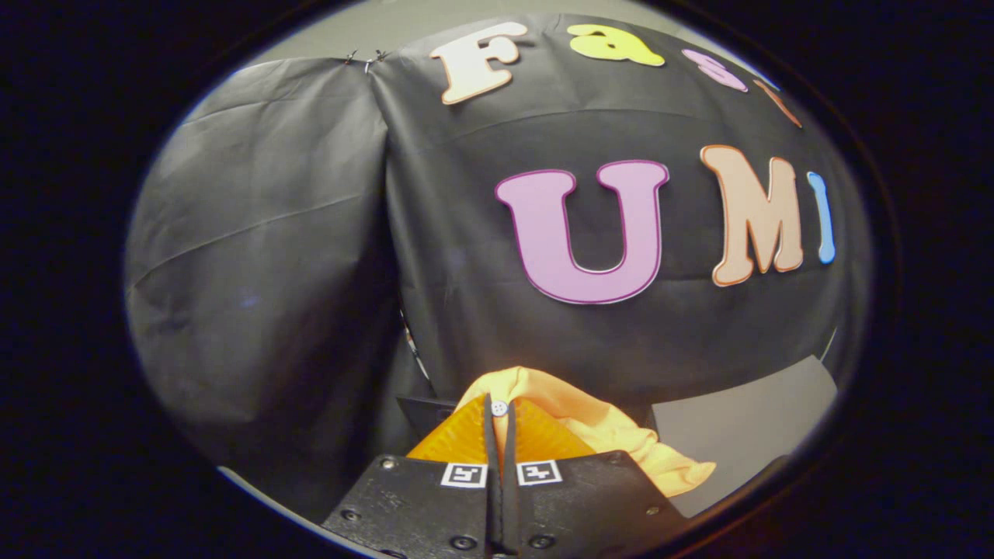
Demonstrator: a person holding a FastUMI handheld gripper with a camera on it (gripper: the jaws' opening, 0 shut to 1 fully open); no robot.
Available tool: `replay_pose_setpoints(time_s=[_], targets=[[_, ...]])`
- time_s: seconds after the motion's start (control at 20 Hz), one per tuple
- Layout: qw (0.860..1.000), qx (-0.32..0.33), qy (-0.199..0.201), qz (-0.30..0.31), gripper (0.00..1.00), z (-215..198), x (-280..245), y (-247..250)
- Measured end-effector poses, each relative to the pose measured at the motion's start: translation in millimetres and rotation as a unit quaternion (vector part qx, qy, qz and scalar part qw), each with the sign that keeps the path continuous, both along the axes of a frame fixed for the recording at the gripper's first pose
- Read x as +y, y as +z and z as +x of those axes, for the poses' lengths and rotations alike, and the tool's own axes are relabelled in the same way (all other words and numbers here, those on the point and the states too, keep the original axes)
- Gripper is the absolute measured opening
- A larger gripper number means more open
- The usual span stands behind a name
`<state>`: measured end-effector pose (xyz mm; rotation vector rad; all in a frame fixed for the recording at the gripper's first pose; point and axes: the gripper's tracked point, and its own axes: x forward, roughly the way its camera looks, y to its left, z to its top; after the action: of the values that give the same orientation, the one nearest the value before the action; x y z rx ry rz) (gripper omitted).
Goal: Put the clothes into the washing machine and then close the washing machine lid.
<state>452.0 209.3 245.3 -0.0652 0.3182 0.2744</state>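
Cloth [598, 423] — pinched between claw [499, 423] fingers.

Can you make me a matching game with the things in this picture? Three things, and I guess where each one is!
Things:
1. cloth
2. tool
3. grey board

Places or states:
A. lying flat, off to the side past the fingers
B. shut tight, holding something
C. orange, pinched between the fingers and hanging out beside them

Pairs: 1-C, 2-B, 3-A
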Motion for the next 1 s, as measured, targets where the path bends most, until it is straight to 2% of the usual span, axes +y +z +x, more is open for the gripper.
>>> replay_pose_setpoints(time_s=[0.4, 0.6, 0.85, 1.0], targets=[[0.999, 0.02, 0.029, 0.006, 0.0, 18.2, 45.3, -48.0], [0.999, 0.035, 0.026, -0.011, 0.0, 31.2, 57.1, -78.6], [0.997, 0.065, -0.034, -0.037, 0.04, 45.1, 40.9, -117.0], [0.999, 0.023, -0.044, -0.021, 0.13, 60.6, 36.0, -105.1]])
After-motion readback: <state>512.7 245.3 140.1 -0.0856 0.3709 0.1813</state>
